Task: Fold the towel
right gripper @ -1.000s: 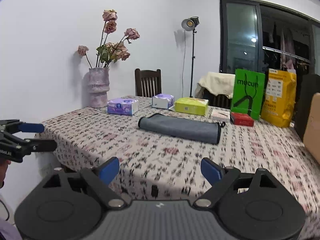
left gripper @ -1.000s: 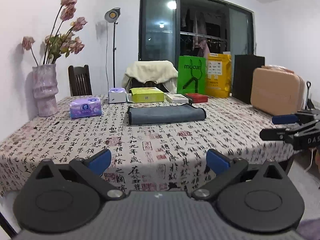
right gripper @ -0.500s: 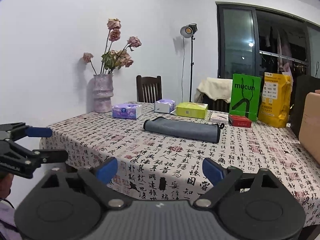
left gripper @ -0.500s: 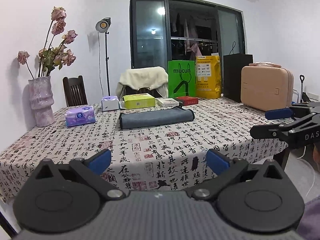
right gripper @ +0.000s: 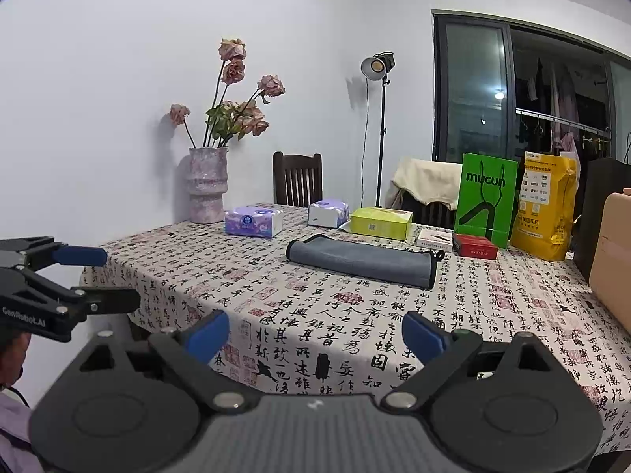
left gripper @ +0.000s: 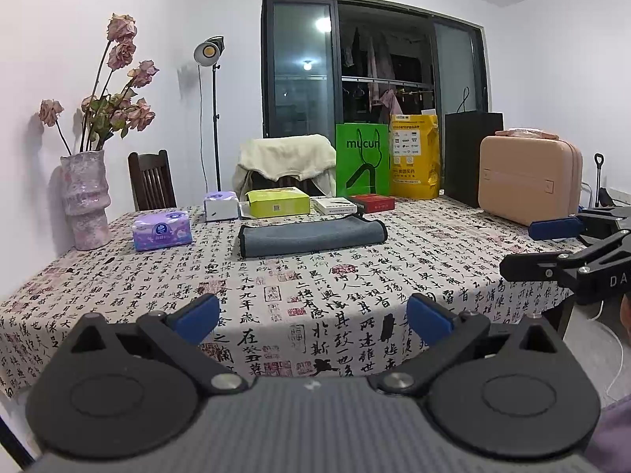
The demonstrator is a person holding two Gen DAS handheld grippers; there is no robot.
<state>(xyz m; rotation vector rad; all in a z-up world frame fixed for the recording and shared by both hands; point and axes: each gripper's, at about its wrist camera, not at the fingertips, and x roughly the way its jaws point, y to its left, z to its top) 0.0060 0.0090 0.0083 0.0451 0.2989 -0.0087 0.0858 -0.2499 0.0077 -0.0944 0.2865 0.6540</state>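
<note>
A grey towel (left gripper: 311,237), folded into a long narrow strip with a dark border, lies on the patterned tablecloth (left gripper: 315,295) toward the far half of the table. It also shows in the right wrist view (right gripper: 363,260). My left gripper (left gripper: 313,317) is open and empty, held near the table's front edge, well short of the towel. My right gripper (right gripper: 315,333) is open and empty, also back near the front edge. Each gripper shows at the side of the other's view: the right one (left gripper: 552,248), the left one (right gripper: 94,276).
Behind the towel stand a purple tissue pack (left gripper: 162,230), a white box (left gripper: 221,205), a lime box (left gripper: 278,202), a red box (left gripper: 372,203), green (left gripper: 361,159) and yellow (left gripper: 414,157) bags. A vase (left gripper: 84,199) stands far left, a pink case (left gripper: 528,179) far right.
Both grippers have drawn back and up from the table, so the towel looks smaller and farther. The towel has not moved. Both stay open.
</note>
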